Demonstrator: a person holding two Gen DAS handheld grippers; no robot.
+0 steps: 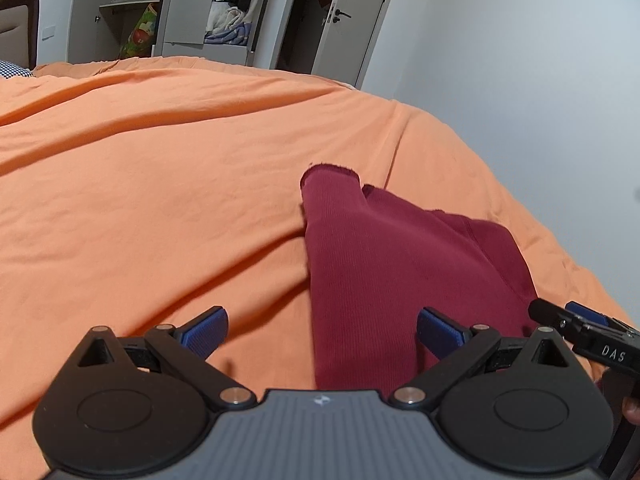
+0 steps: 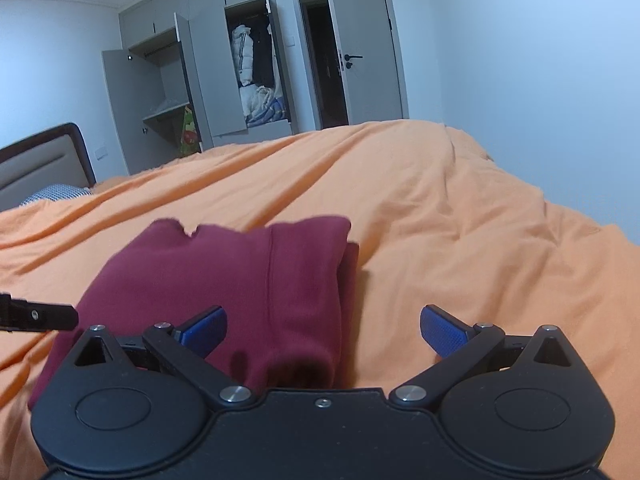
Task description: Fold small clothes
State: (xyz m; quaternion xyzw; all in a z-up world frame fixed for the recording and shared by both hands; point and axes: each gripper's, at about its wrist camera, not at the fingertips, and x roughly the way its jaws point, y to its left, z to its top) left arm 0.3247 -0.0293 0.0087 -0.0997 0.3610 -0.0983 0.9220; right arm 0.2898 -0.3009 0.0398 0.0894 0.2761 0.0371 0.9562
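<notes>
A dark red garment lies folded into a narrow bundle on the orange bed cover. My left gripper is open, its blue pads apart, with the near end of the garment between and below them. In the right wrist view the same red garment lies flat, a folded layer on its right side. My right gripper is open above the garment's right edge. The right gripper's tip shows at the left view's right edge; the left gripper's finger pokes in at the right view's left.
The orange cover spreads wide to the left and far side. A headboard and patterned pillow sit far left. Beyond the bed stand an open wardrobe with hanging clothes and a door. A white wall runs along the right.
</notes>
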